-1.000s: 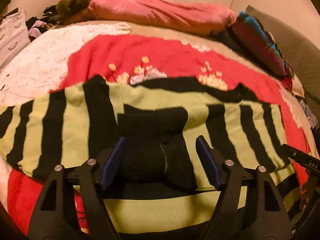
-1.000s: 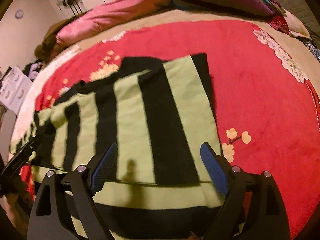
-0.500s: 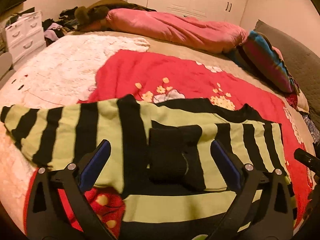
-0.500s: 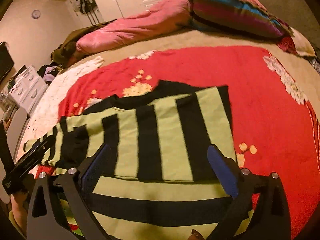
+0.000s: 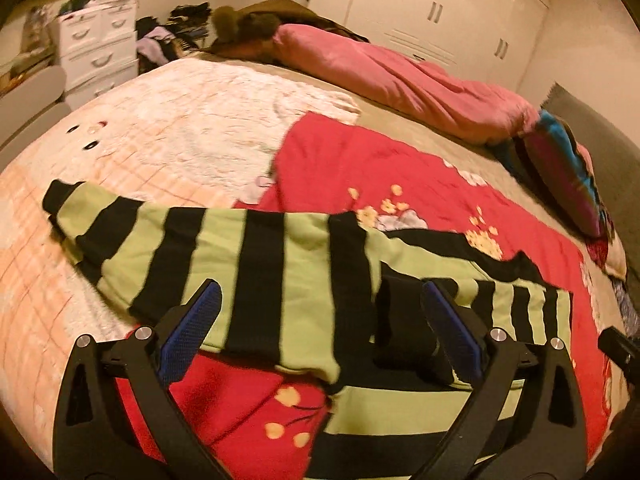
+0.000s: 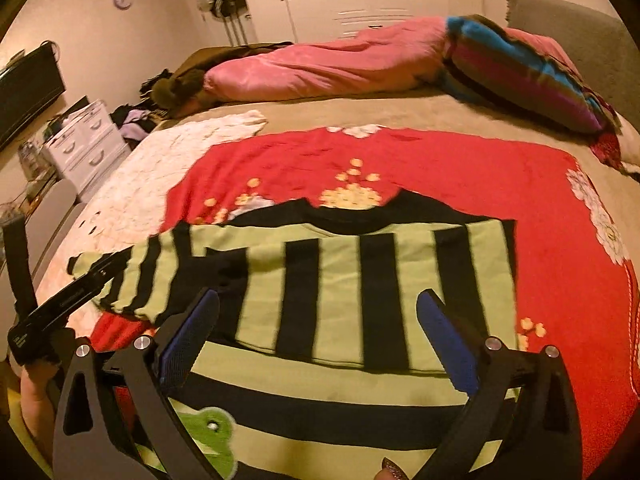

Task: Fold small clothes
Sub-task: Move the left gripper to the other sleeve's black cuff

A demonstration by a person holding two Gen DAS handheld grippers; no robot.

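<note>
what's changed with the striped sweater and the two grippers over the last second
Both grippers backed up and away from the striped sweater, so more of the bed shows. The left gripper and right gripper opened wider and hold nothing. The left gripper's view shifted toward the outstretched sleeve. The sweater stayed as it lay on the red blanket, one sleeve already folded in.

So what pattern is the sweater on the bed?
Light green and black stripes on the sweater; clearest in the right wrist view.
</note>
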